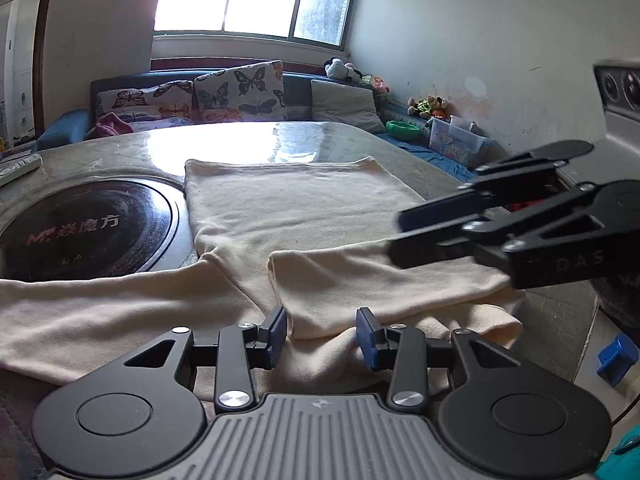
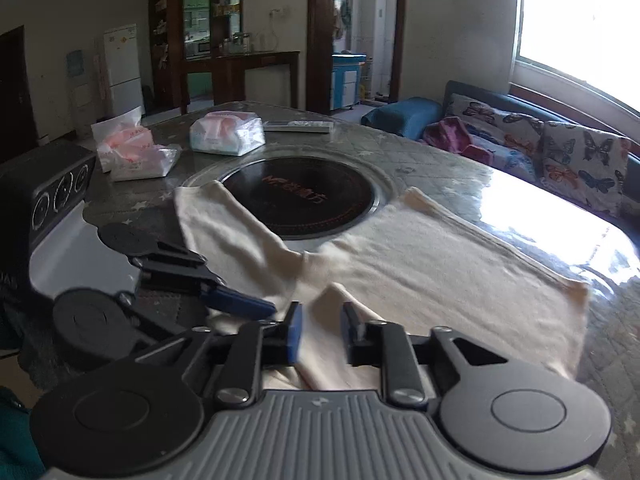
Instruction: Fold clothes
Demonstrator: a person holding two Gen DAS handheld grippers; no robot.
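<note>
A cream long-sleeved top (image 1: 288, 216) lies flat on the table; it also shows in the right wrist view (image 2: 440, 264). One sleeve (image 1: 100, 304) stretches out to the left. The other sleeve (image 1: 380, 280) is folded over the body. My left gripper (image 1: 322, 334) is open, low over the garment's near edge, with cloth between its fingers. My right gripper (image 2: 320, 332) is open just above the folded sleeve. In the left wrist view the right gripper (image 1: 404, 236) comes in from the right over that sleeve. In the right wrist view the left gripper (image 2: 236, 300) sits at the left.
A round black induction hob (image 1: 80, 228) is set in the table (image 1: 240, 144) beside the top. Tissue packs (image 2: 228, 132), plastic bags (image 2: 132, 152) and a remote (image 2: 298, 126) lie at the far side. A sofa with butterfly cushions (image 1: 224, 96) stands behind the table.
</note>
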